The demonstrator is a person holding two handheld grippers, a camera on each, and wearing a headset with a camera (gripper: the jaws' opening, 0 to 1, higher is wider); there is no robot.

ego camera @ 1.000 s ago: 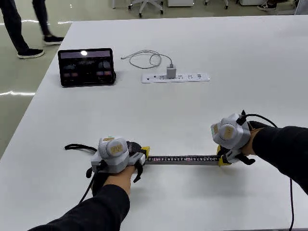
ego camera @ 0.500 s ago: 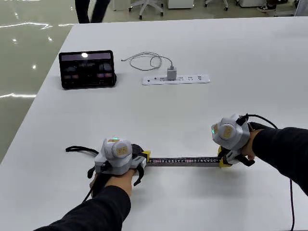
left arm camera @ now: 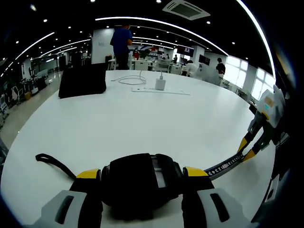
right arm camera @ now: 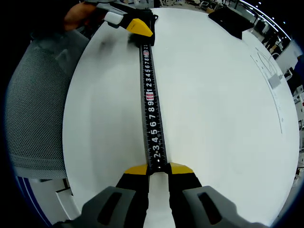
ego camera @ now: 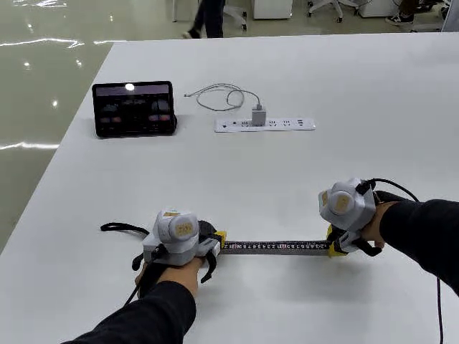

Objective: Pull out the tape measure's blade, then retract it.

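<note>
Extended blade (right arm camera: 149, 104) unchanged in length, right gripper (right arm camera: 159, 167) pinching its tip, left gripper (left arm camera: 141, 173) clamping case (left arm camera: 137, 187): pull-out judged complete, retraction pending

A tablet (ego camera: 133, 108) (screen lit) sits near a power strip (ego camera: 265, 124), charger (ego camera: 258, 115) apparently plugged in.

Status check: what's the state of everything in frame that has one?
blade: pulled out
case: clamped
left gripper: shut on case
right gripper: shut on blade, at its tip
tablet: screen lit
charger: plugged into strip
</note>
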